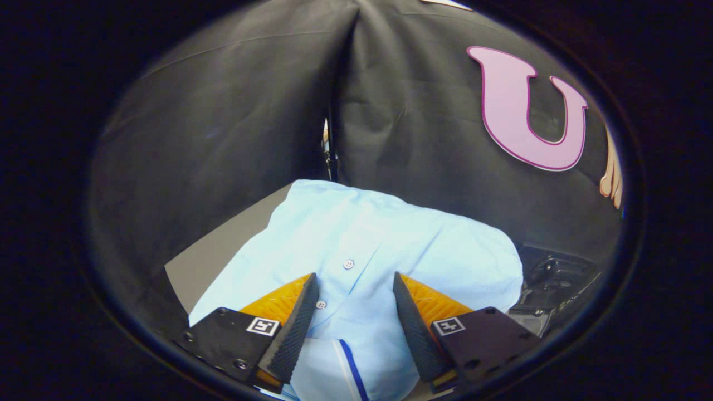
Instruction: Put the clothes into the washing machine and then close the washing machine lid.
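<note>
The gripper stands wide, its two fingers spread apart with nothing pressed between the pads; they hover over a light blue shirt, whether touching the cloth or just above it cannot be told; the shirt lies in a rounded heap directly under and ahead of the fingers, its button placket running up between them, with one white button just ahead of the fingertips and another beside the left finger; a dark blue stripe marks the part of the shirt nearest the gripper; to the left of the shirt a grey surface shows from beneath it; to the right of the shirt sits a dark piece of equipment, too dim to identify.
</note>
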Demonstrator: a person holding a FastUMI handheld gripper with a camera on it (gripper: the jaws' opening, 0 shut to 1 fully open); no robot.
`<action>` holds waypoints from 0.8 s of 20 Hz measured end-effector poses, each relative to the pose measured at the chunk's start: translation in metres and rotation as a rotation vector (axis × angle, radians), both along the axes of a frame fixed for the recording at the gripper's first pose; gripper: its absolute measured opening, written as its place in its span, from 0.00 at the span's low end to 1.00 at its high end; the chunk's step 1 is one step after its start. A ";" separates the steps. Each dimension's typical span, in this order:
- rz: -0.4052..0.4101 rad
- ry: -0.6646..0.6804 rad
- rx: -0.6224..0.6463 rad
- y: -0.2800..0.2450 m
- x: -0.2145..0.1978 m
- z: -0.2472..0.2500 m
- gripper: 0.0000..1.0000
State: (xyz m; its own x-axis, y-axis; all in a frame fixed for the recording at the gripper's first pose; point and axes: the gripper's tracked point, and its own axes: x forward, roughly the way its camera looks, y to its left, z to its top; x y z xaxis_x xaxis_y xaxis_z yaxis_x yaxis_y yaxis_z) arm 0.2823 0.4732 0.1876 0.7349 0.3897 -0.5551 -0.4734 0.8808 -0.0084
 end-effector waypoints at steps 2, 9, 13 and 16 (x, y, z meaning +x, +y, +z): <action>0.000 0.007 0.009 0.002 -0.004 0.002 0.74; -0.021 0.002 0.031 0.001 -0.005 0.005 0.07; -0.040 -0.060 0.044 -0.003 0.000 0.010 0.07; -0.070 -0.084 0.056 -0.005 -0.003 0.010 0.07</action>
State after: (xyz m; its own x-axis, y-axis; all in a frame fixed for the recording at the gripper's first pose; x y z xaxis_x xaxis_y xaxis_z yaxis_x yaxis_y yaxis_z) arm 0.2790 0.4686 0.1979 0.8045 0.3648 -0.4688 -0.4107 0.9118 0.0047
